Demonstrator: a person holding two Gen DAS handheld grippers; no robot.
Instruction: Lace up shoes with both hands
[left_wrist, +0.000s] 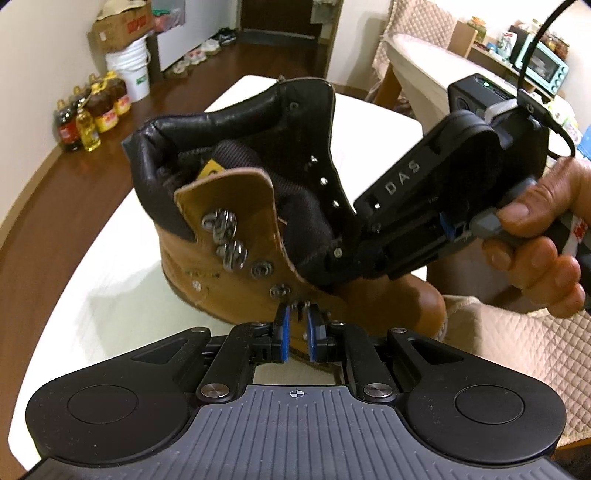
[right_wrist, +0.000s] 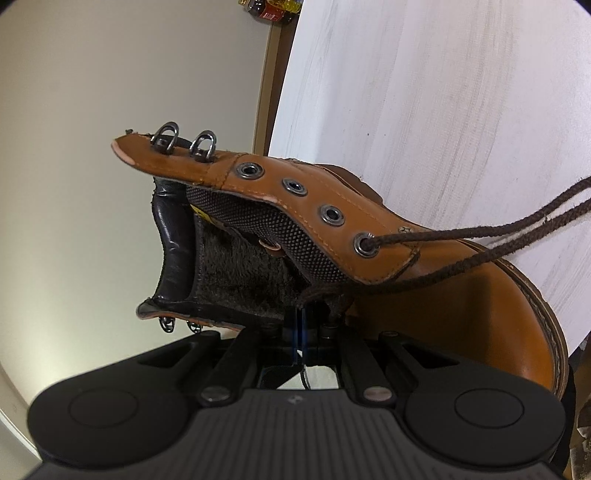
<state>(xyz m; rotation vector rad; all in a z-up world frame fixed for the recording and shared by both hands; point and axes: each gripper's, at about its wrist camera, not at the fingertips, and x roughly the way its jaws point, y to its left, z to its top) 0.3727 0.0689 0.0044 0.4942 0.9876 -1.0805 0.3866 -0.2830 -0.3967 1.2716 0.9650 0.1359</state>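
Note:
A tan leather boot (left_wrist: 221, 229) lies tilted on the white table (left_wrist: 110, 295), its tongue and flaps spread apart. My left gripper (left_wrist: 298, 314) is at the lowest eyelets of the near flap, its blue pads a narrow gap apart and pinching a small dark lace end. My right gripper (left_wrist: 341, 254), held by a hand (left_wrist: 535, 251), reaches in at the far flap's inner edge. In the right wrist view the boot (right_wrist: 461, 295) fills the frame. The dark brown lace (right_wrist: 480, 230) leaves the lowest eyelet and a second strand runs down to my right gripper (right_wrist: 298, 317), shut on it.
Oil bottles (left_wrist: 92, 118), a white bucket (left_wrist: 131, 70) and a cardboard box (left_wrist: 122, 26) stand on the wood floor at the far left. A quilted cover (left_wrist: 517, 350) lies at the right edge of the table. A blue toaster oven (left_wrist: 546, 66) sits on a shelf behind.

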